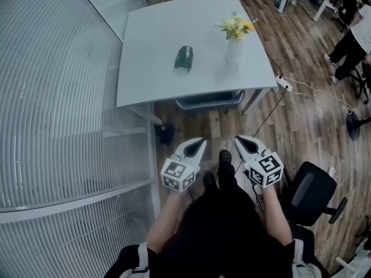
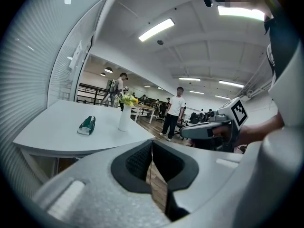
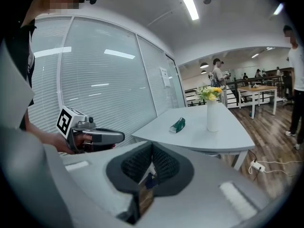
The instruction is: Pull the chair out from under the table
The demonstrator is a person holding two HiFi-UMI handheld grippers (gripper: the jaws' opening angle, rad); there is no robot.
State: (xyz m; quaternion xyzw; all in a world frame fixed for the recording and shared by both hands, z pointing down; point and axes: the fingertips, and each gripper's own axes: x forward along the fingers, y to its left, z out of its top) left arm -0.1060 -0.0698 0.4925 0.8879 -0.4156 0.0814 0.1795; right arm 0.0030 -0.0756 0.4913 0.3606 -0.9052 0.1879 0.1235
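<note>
Glass wall with closed blinds fills the left side. Wood floor covers the rest.

Pale grey tabletop sits far centre, close by the glass wall.

Chair is tucked under the tabletop's near edge. Only a strip of its dark mesh back shows, the rest is hidden underneath. Not pulled out yet.

Black office chair stands near right, well apart from the tabletop and just beside the operator's right arm.

A second person in dark trousers is at the far right edge.

Left claw and right claw are held side by side near centre. Both point toward the chair and are apart from it, with bare floor between.
- Left claw: jaws together, nothing between them.
- Right claw: jaws together, also empty.

Operator's black shoes show on the floor between the two claws.

On the tabletop:
- White vase with yellow flowers, upright, toward the right side.
- Green packet, lying flat left of the vase, not touching it.

White power strip lies on the floor by the tabletop's near-right corner, with its cable trailing off to the right.
</note>
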